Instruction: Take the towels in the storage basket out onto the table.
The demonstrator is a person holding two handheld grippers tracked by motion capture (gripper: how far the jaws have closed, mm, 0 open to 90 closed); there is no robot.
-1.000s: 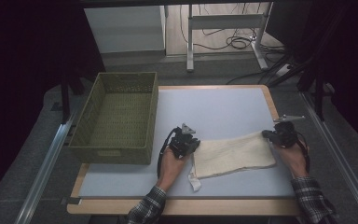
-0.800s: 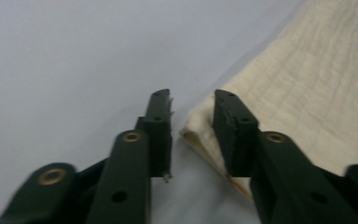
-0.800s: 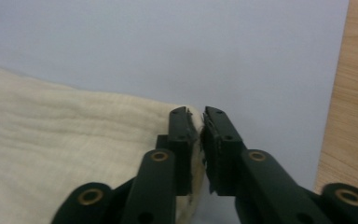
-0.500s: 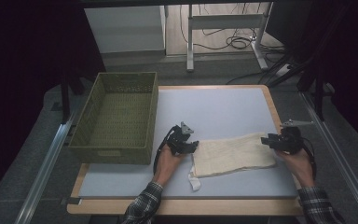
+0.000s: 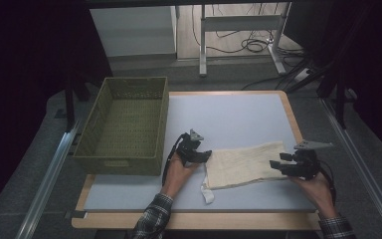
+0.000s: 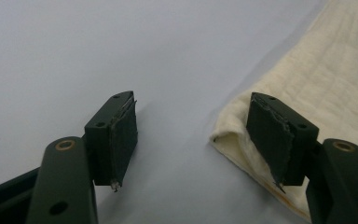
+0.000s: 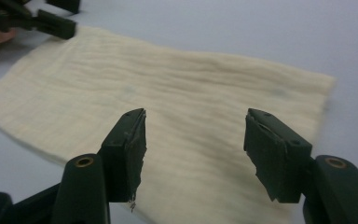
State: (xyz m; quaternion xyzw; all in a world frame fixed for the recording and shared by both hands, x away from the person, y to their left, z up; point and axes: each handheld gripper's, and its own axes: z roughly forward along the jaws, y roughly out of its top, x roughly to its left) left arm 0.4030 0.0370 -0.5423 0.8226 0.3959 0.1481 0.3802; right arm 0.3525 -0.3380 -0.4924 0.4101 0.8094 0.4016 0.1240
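A pale grey-blue tabletop with a light wooden rim filled the middle of the scene, standing on a dark grey carpeted floor with metal rails along its left and right sides. Beyond the far edge stood a white cabinet and a grey metal desk frame, with black cables coiled on the wooden floor beneath it.

On the left part of the table sat an olive-green woven rectangular basket. A cream-coloured folded cloth lay flat on the near right part of the table, well apart from the basket, with a small white tag trailing from its near left corner.

The left gripper rested at the cloth's left edge. In the left gripper view its jaws stood wide apart, gripping nothing; one black pad lay against the folded corner of the cloth and the other over bare table.

The right gripper sat at the cloth's right edge. In the right gripper view its jaws were likewise spread wide over the cloth, empty, with the left gripper at the far corner.
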